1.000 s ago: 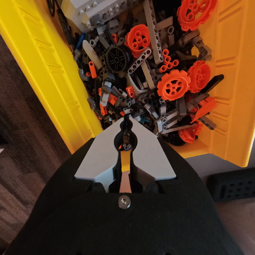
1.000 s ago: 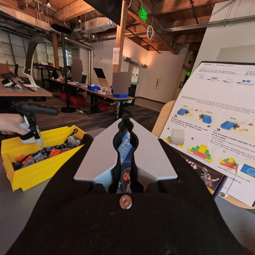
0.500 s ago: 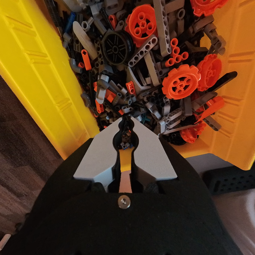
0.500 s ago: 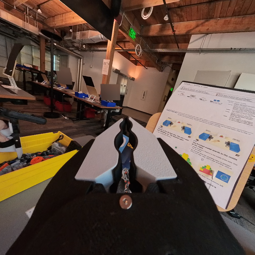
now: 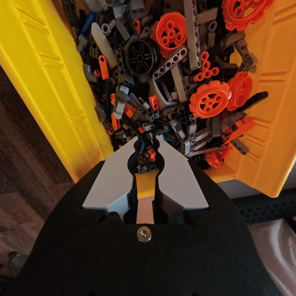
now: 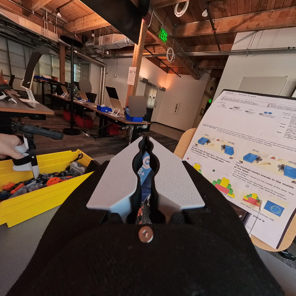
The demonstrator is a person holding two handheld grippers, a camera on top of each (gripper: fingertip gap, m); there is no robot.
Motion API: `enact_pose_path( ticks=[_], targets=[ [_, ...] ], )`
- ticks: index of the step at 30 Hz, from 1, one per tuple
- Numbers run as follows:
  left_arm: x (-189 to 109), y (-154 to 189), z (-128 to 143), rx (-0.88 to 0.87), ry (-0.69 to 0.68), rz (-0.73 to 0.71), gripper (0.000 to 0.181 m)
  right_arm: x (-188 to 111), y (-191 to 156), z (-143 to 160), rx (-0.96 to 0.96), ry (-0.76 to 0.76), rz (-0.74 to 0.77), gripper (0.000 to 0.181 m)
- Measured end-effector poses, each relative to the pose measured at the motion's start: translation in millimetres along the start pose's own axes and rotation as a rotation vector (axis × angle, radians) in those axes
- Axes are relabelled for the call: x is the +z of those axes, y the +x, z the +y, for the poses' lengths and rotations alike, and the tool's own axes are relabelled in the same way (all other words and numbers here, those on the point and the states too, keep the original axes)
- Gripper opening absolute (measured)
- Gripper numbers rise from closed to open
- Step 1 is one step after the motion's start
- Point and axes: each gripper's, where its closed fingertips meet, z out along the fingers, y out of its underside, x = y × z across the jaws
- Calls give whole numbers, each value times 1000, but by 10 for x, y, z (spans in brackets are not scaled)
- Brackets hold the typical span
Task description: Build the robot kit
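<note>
The yellow bin lies straight ahead of and below the left tool, its long walls running away on either side of the tool. It is filled with a loose heap of plastic building pieces in grey, black and orange. From the right wrist view the same bin sits on the grey tabletop, off to the left of the right tool, and a hand holds the left tool with its tip pointed down into the heap.

To the right of the right tool a printed instruction sheet leans back on a pale wooden board.

The right tool is closed on a blue booklet, which stands on edge between the two grey fingers and runs from their base up towards the tips.

Ahead of the left tool and to its right lies an orange toothed wheel, overlapping a second one behind it. Farther ahead, slightly left, a black spoked wheel rests against another orange wheel. A long grey beam with holes lies beyond that, pointing away from the tool.

The left tool's fingers stand only a narrow slit apart, tips down among small grey and black connectors. Whether they pinch one of these pieces I cannot tell.
</note>
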Motion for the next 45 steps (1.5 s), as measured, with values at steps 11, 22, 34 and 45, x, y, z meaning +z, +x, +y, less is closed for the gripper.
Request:
enact_pose_path(
  ticks=[11,22,34,45],
  targets=[
    [43,40,33,-60,-29,83,13,100,-131,191,-14,-89,-56,0],
    [71,37,11,-64,-36,91,6,112,-123,238,-47,-115,-45,0],
    [-198,9,-51,-121,104,145,6,130,-141,274,-64,-129,-48,0],
    [-51,152,295,-7,-100,138,7,160,-162,344,-91,-157,-50,0]
  ],
)
